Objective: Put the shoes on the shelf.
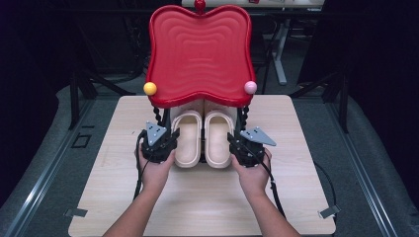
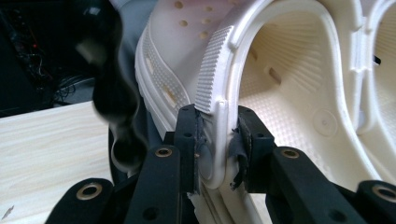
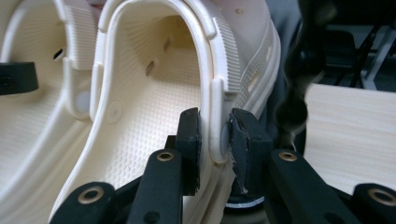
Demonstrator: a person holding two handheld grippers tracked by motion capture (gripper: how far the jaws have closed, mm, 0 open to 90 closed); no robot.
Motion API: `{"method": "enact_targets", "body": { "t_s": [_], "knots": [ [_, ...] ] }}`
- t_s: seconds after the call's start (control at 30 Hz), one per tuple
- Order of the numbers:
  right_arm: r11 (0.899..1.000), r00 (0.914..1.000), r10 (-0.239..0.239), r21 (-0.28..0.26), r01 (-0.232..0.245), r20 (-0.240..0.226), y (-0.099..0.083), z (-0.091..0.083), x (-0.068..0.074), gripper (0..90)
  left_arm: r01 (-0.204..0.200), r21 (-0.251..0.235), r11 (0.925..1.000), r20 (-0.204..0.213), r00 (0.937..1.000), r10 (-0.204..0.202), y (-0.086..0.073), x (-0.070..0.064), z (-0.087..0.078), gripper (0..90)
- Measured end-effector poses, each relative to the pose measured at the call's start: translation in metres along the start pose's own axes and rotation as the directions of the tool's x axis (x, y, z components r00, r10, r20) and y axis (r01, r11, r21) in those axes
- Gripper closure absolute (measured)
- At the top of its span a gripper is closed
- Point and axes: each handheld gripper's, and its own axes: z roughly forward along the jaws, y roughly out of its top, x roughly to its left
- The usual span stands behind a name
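At surface centre, under red tray (image 1: 199, 54) of stand: pair of cream clogs, toes toward far edge, long axes running near-to-far. Left tongs (image 2: 217, 140) clamped on outer heel rim of left clog (image 1: 187, 138); right tongs (image 3: 215, 140) clamped on outer heel rim of right clog (image 1: 219, 138). Judgement: pull toward near edge frees both from stand.

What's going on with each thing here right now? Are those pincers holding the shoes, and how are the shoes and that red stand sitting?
Left gripper: shut on the left clog's outer wall.
Right gripper: shut on the right clog's outer wall.
Left clog: upright, sole down, beside its pair.
Right clog: upright, sole down.
Red tray: raised on black twisted legs above the clogs' toes.
Table: bears the stand and clogs.
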Motion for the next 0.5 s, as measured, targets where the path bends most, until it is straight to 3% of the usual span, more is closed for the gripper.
{"method": "enact_targets", "body": {
  "t_s": [0.13,0.27,0.5],
  "knots": [
    [1.000,0.9998,-0.015,-0.009,0.015,0.014,0.0044,0.0048,0.0018,73.0,0.006,-0.006,1.0000,-0.002,1.0000,-0.006,0.0032,0.0007,0.0063,73.0],
    [1.000,0.9998,0.004,-0.011,-0.004,0.019,0.0070,0.0095,-0.0005,72.7,0.038,-0.006,0.9993,0.009,0.9993,-0.038,0.0059,0.0039,0.0098,72.5],
    [1.000,0.9999,-0.001,-0.020,0.001,0.013,0.0050,0.0095,0.0001,68.8,0.032,-0.014,0.9994,0.017,0.9994,-0.032,0.0052,0.0042,0.0090,69.3]
  ]
}}
